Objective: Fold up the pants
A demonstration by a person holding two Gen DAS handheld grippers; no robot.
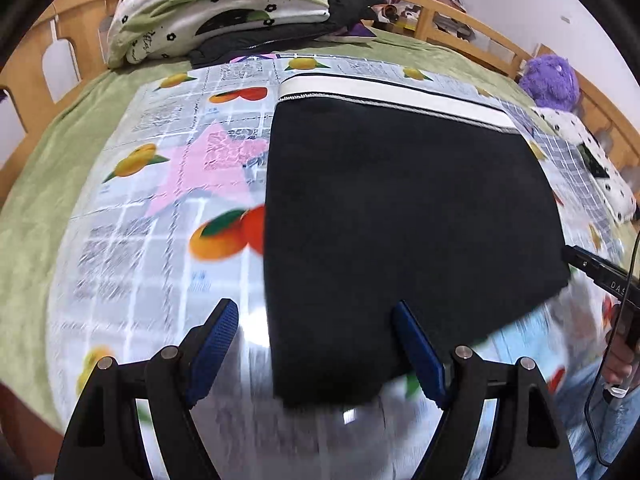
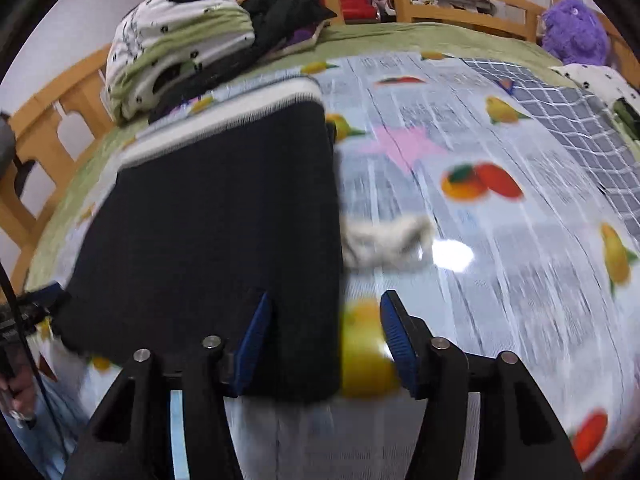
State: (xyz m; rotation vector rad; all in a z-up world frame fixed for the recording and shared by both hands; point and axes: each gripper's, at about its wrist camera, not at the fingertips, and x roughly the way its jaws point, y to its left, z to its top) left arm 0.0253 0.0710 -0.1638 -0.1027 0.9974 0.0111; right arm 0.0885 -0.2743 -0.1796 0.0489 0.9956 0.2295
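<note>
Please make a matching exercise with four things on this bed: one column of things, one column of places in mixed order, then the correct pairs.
Things
1. black folded pants
2. purple plush toy
3. green and white flowered quilt
4. small whitish cloth

Places
A. far corner beside the wooden rail
B. on the fruit-print plastic sheet, right of the pants
C. bundled at the head of the bed
D. flat in the middle of the sheet

Pairs: 1-D, 2-A, 3-C, 4-B
</note>
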